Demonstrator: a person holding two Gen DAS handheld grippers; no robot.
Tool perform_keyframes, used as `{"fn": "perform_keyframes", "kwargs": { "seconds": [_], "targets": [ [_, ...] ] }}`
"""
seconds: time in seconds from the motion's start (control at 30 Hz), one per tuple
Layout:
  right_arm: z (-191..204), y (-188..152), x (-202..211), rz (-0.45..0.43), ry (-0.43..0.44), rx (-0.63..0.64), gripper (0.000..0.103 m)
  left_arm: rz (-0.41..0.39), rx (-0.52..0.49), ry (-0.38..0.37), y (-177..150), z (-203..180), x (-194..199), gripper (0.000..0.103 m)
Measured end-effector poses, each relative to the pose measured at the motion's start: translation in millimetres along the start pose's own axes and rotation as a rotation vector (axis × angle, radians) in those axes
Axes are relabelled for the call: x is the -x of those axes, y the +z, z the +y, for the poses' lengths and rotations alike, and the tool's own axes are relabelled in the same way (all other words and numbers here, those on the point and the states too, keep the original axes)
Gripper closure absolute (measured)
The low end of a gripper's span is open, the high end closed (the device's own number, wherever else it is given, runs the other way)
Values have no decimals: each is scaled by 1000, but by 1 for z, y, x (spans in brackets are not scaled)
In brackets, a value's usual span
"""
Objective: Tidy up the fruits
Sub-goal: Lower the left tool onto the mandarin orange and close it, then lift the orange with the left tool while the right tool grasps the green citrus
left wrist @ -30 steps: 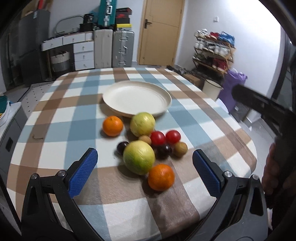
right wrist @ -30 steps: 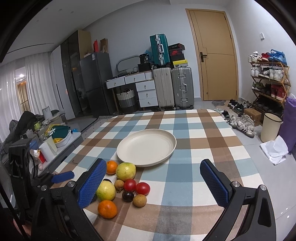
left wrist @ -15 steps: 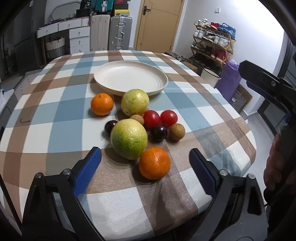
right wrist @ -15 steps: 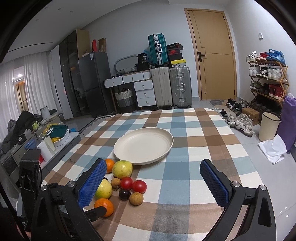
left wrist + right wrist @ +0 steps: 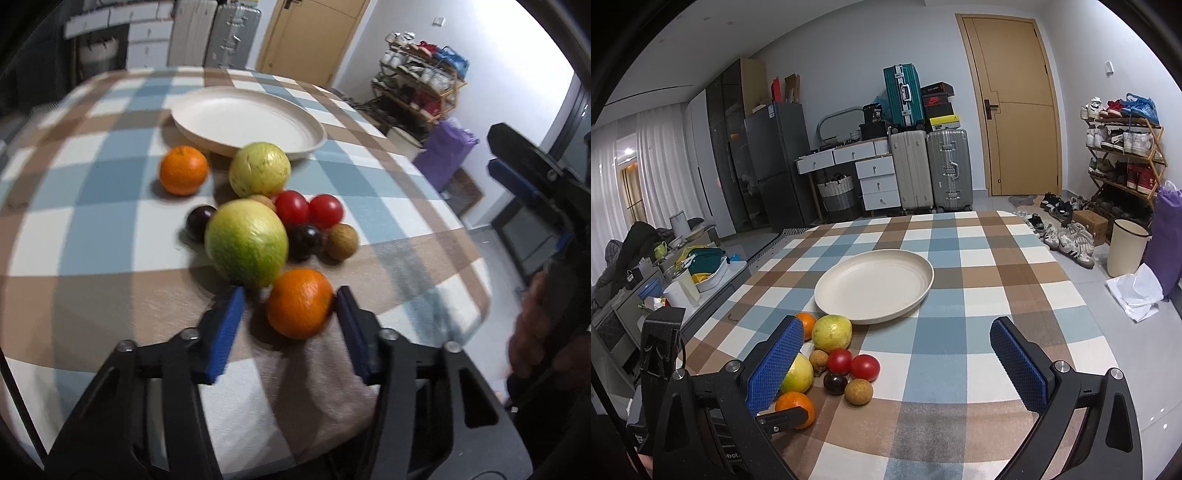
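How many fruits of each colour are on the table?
Orange: 2, the near orange and the far orange
Yellow-green: 2, the near big fruit and the far big fruit
Red: 2, tomatoes
Dark purple: 2, plums
Brown: 2, small round fruits
Total: 10

Suitcases (image 5: 931, 170), door (image 5: 1012, 107), shoe rack (image 5: 1123, 155) behind

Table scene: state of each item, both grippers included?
left gripper: jaws closing around near orange, one pad touching, other apart
near orange: on cloth, between the pads
right gripper: open, holding nothing
plate: empty, upright
far orange: loose on cloth
two guavas: in the fruit cluster, off plate
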State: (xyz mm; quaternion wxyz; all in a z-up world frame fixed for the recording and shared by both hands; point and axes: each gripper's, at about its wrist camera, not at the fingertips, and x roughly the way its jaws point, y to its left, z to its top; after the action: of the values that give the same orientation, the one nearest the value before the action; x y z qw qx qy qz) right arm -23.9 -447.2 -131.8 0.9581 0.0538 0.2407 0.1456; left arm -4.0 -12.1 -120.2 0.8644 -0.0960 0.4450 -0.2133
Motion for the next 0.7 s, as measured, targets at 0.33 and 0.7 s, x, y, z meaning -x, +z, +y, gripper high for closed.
{"fn": "perform_keyframes", "kwargs": {
  "seconds": [0.33, 0.7],
  "targets": [
    [-2, 0, -2, 11, 3, -10, 0, 1, -18, -24, -1, -8, -1, 69],
    [-8, -3, -7, 39, 17, -29, 0, -58, -45, -33, 7, -12, 31, 69]
  ]
}}
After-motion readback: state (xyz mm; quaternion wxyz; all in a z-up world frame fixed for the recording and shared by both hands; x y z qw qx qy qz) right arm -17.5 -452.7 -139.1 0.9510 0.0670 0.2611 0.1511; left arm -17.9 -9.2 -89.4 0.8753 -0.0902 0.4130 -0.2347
